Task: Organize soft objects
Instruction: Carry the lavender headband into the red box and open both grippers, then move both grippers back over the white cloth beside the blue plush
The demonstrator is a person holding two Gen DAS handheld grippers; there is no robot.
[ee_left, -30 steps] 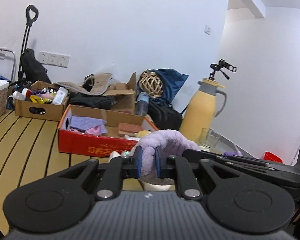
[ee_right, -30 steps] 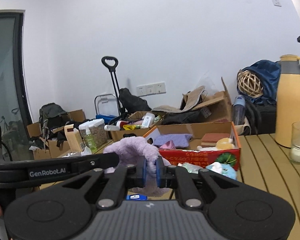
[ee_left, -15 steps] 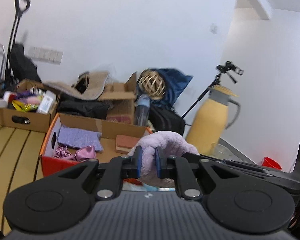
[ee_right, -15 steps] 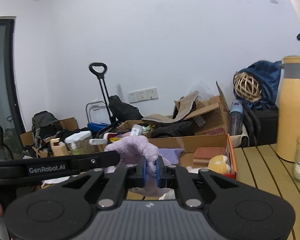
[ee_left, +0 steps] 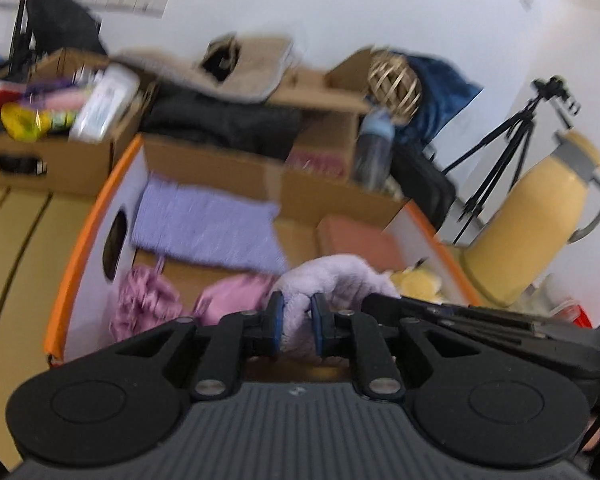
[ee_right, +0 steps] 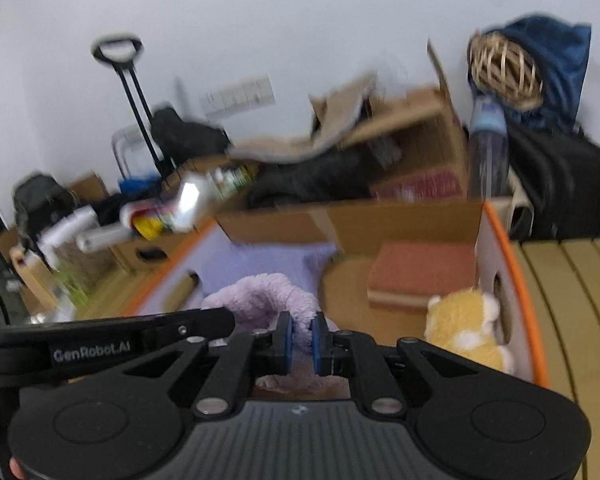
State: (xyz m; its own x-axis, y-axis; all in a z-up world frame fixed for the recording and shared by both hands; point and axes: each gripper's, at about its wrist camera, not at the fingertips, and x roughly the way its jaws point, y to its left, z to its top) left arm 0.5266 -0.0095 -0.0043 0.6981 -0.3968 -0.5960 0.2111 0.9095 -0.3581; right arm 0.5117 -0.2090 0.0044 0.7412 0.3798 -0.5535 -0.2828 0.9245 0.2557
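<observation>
Above the orange-rimmed box [ee_left: 80,248], your left gripper [ee_left: 296,322] and right gripper [ee_right: 300,338] both pinch the lilac towel [ee_left: 332,276]; left jaws are opening slightly, right jaws nearly closed.

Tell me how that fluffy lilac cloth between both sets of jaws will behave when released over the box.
The lilac cloth likely goes limp: it arches and sags between the left gripper and right gripper. Its fluffy pile suggests lightness, so it should land softly in the orange-edged box.

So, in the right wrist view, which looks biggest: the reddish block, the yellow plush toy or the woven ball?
Largest to smallest, as they appear:
1. reddish block
2. yellow plush toy
3. woven ball
The toy and the ball look close in size, and the ball sits much farther from the camera, so their order is unsure.
</observation>
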